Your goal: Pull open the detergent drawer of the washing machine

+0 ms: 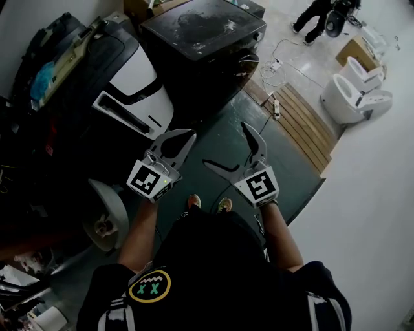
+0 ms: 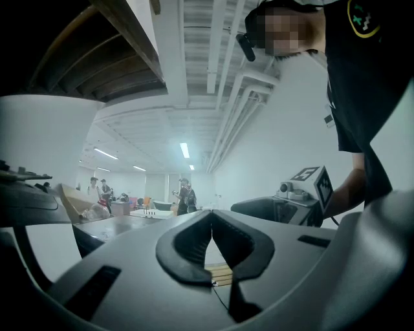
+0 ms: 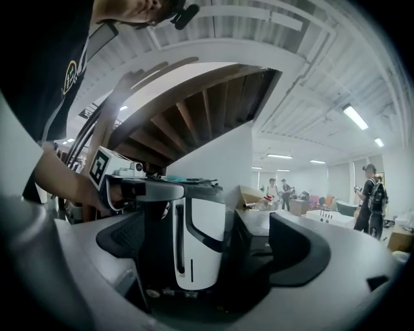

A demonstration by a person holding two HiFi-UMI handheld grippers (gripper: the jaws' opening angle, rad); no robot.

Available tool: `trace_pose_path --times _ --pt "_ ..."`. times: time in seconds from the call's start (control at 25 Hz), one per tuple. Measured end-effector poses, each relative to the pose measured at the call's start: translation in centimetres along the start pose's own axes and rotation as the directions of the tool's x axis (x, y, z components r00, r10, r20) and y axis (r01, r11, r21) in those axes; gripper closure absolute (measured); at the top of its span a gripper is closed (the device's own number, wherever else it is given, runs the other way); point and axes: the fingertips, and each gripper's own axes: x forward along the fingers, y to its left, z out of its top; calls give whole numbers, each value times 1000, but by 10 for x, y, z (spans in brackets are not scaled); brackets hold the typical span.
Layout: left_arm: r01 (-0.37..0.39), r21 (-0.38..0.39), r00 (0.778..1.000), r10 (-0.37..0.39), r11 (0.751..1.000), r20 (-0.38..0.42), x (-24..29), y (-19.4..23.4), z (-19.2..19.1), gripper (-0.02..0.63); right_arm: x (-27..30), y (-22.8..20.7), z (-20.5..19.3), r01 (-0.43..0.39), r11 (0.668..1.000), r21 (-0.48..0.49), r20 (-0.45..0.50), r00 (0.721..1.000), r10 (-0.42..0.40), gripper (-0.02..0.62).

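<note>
In the head view the dark washing machine (image 1: 200, 32) stands ahead on the floor, its top dusty; I cannot make out its detergent drawer. Both grippers hang in the air short of it, touching nothing. My left gripper (image 1: 187, 136) is shut with nothing in it, and in the left gripper view (image 2: 211, 223) its black pads meet. To its right, my right gripper (image 1: 225, 143) is open wide and empty. In the right gripper view (image 3: 210, 242) the washing machine (image 3: 259, 236) and a white and black appliance (image 3: 194, 239) show far off between the pads.
The white and black appliance (image 1: 132, 90) stands left of the washing machine. Wooden slats (image 1: 304, 119) and a cable with a power strip (image 1: 275, 103) lie on the floor at the right, with white toilets (image 1: 352, 90) beyond. A person (image 1: 317, 16) stands far off. A white basin (image 1: 107, 207) sits low left.
</note>
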Motion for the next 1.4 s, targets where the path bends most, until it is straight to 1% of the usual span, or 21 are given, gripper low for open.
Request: trace_pose_path --times 0.36,0.6,0.76,0.96,1.2,1.4 --pt "5 15 1000 -5 1000 9 10 -7 3 584 -8 -10 -3 2 1000 2 1 1000 -2 -5" --pt "-20 23 1000 20 1000 7 23 -21 7 584 -26 -23 -7 -14 1000 0 8 1000 14 -4" --pt "-51 32 999 51 998 -10 30 -30 4 584 -38 -30 -17 -24 999 32 3 1000 23 -5" --pt "-51 34 999 52 998 -8 41 -40 3 584 -46 -41 -23 -34 998 46 -4 999 35 -5" --pt "-55 31 998 56 998 -25 60 -21 -10 584 -27 -62 -29 -42 999 23 9 999 42 -4" --pt "-41 28 999 41 999 0 88 17 -23 584 8 -97 -43 -22 999 49 -13 1000 22 -4"
